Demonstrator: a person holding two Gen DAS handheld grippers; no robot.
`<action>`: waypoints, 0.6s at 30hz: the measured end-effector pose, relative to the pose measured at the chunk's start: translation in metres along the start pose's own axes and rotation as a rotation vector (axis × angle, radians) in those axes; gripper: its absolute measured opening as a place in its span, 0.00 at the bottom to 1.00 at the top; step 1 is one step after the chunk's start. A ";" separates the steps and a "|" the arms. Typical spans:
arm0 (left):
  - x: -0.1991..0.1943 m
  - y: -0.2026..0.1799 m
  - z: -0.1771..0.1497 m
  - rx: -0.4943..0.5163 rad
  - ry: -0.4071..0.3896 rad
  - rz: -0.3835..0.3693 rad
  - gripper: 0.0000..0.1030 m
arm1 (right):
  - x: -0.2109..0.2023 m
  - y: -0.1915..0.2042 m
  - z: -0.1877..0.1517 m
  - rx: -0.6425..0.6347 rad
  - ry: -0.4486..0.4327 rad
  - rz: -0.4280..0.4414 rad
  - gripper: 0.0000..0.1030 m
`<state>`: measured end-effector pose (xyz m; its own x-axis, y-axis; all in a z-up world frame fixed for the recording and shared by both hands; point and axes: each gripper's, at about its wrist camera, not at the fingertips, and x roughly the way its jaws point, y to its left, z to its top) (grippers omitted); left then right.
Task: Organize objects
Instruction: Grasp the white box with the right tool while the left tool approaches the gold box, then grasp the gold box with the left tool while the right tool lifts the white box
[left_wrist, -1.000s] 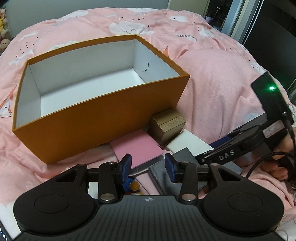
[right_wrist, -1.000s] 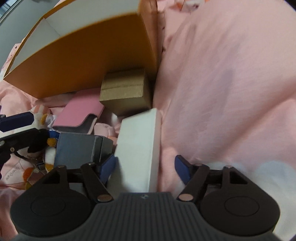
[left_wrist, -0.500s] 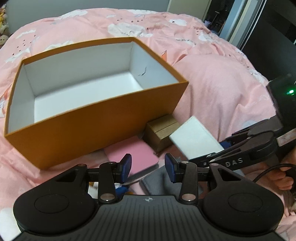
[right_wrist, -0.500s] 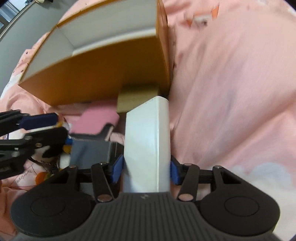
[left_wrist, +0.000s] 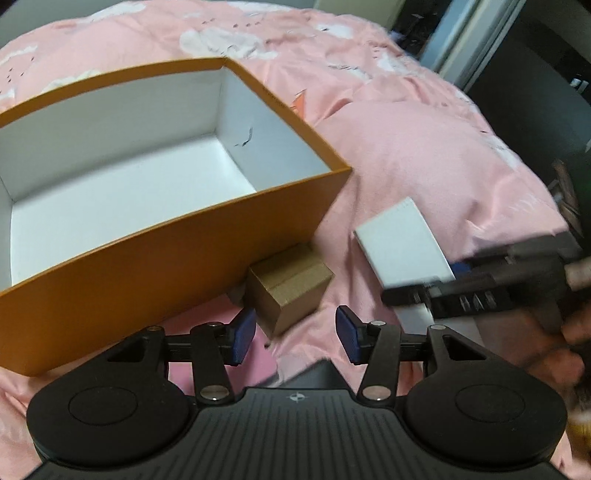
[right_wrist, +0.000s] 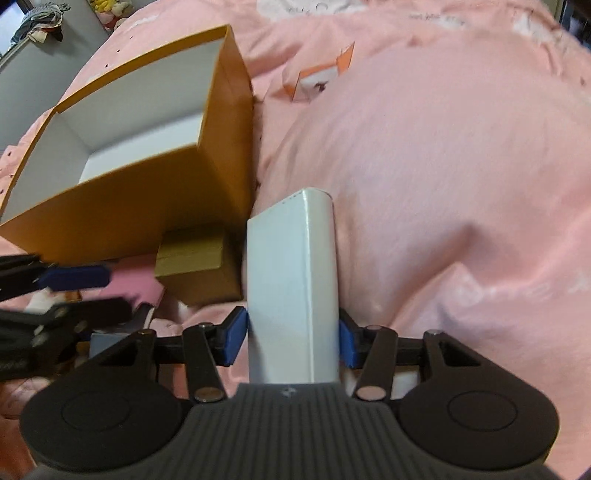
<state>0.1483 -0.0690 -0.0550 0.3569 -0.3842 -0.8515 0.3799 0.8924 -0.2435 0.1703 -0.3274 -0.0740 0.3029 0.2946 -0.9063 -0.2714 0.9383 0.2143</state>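
Observation:
An open orange box (left_wrist: 155, 254) with a white inside stands on the pink bed; it also shows in the right wrist view (right_wrist: 140, 199). My right gripper (right_wrist: 293, 341) is shut on a flat white box (right_wrist: 295, 280) and holds it above the bedding, right of the orange box; the white box also shows in the left wrist view (left_wrist: 402, 247). My left gripper (left_wrist: 295, 334) is open and empty, just in front of a small gold box (left_wrist: 291, 288) that sits against the orange box's near right corner.
A pink case (right_wrist: 133, 286) and a grey box (right_wrist: 107, 341) lie below the orange box, near the left gripper (right_wrist: 70, 291). A raised pink quilt fold (left_wrist: 424, 166) fills the right side. A small orange and white card (right_wrist: 317, 77) lies behind.
My right gripper closed on the white box and lifted it off the bed. My left gripper moved forward and up, toward the gold box.

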 end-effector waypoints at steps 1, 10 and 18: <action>0.004 0.000 0.003 -0.016 0.011 -0.001 0.58 | 0.000 -0.001 0.000 0.001 0.003 0.010 0.51; 0.036 -0.007 0.033 -0.210 0.063 0.110 0.65 | 0.007 -0.012 0.003 0.004 0.024 0.107 0.48; 0.058 -0.021 0.041 -0.264 0.087 0.225 0.70 | 0.014 -0.015 0.000 -0.010 0.034 0.163 0.38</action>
<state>0.1964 -0.1198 -0.0800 0.3282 -0.1592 -0.9311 0.0620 0.9872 -0.1469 0.1791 -0.3376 -0.0901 0.2228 0.4359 -0.8720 -0.3235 0.8768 0.3556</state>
